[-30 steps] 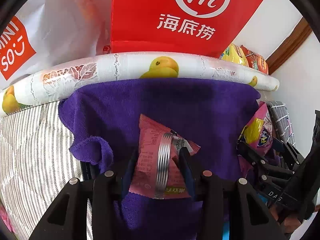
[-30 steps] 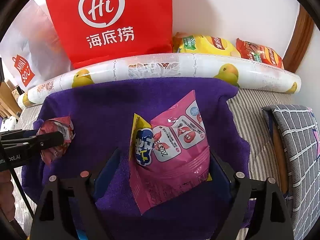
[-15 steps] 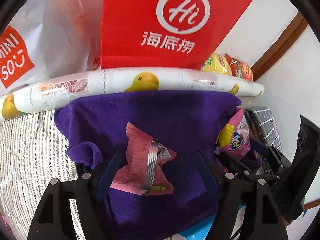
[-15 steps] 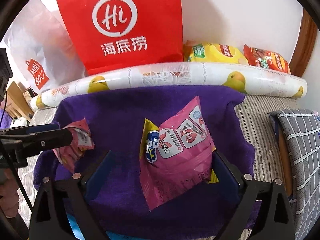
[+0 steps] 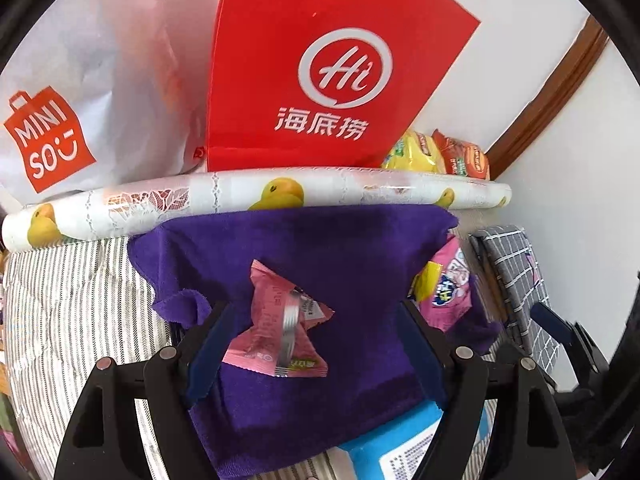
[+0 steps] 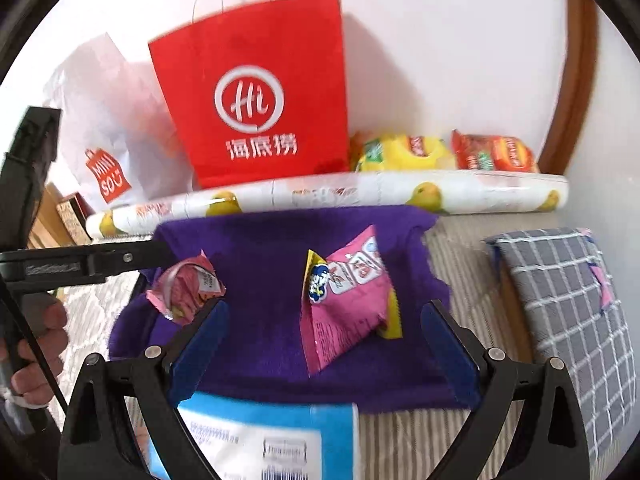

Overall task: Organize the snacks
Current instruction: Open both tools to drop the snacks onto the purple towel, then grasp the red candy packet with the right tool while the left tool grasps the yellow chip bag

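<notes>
Pink and crinkled, the small snack packet (image 5: 280, 332) lies on the purple towel (image 5: 352, 256) just ahead of the left claw (image 5: 316, 344), at about 11 o'clock, long axis running 12 to 6. Both claws are spread wide, holding nothing. The bigger pink bag (image 6: 348, 312) sits at 12 o'clock before the right claw (image 6: 324, 344).
</notes>
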The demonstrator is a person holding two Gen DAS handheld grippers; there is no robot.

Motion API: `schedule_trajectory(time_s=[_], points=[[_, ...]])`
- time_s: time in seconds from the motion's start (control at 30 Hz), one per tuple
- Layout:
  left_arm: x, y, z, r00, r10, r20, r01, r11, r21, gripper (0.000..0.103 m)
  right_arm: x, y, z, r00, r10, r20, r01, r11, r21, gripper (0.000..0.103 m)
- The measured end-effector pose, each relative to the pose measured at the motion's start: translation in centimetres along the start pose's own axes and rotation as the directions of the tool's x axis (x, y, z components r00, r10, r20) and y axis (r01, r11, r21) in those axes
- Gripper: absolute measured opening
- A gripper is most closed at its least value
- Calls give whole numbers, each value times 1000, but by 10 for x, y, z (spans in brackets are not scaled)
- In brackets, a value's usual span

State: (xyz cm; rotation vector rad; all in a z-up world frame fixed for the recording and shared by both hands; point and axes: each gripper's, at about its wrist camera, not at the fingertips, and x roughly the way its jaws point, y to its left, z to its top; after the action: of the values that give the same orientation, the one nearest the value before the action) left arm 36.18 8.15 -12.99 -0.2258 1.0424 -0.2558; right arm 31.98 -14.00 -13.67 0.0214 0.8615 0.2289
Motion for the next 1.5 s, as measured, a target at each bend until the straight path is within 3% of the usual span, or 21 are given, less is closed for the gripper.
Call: schedule_trajectory(time_s=[0.17,0.47,0.63,0.77,0.87,1.1,1.23,1.3,1.4,1.5], points=[[-27,-14,-3,999,9,49,-11,999,31,79,-38,-9,-19,999,3,33,-4,1000,26,96],[-77,-28,-28,993,19,116,-25,998,50,79,-68,-14,-73,998,57,-20,-56,996,66,84],[-86,-26,-56,994,47,103,-53,997,49,79,-61,-8,-107,989,113,-95,-102,988,117,78],[-90,-19,-79,994,62,85,-66,997,46,79,-51,-1,-132,980,144,-136,-129,985,114,78],[-89,-13,-94,995,70,66,-73,996,47,79,-36,-4,-144,967,194,-167,-165,971,175,78],[-93,2,-117,995,88,43,-91,994,56,79,-15,-14,-161,940,304,-153,-243,915,323,78],[-95,8,-124,996,85,38,-87,995,48,79,-9,-12,-164,937,321,-139,-257,901,350,78],[-95,11,-128,996,78,32,-79,996,45,79,-9,-11,-164,934,334,-125,-271,894,357,68],[-94,13,-135,997,73,26,-74,996,47,79,-7,-15,-166,912,393,-116,-320,860,398,56],[-94,15,-143,998,57,19,-58,998,39,79,-14,-17,-166,921,375,-109,-307,868,391,53]])
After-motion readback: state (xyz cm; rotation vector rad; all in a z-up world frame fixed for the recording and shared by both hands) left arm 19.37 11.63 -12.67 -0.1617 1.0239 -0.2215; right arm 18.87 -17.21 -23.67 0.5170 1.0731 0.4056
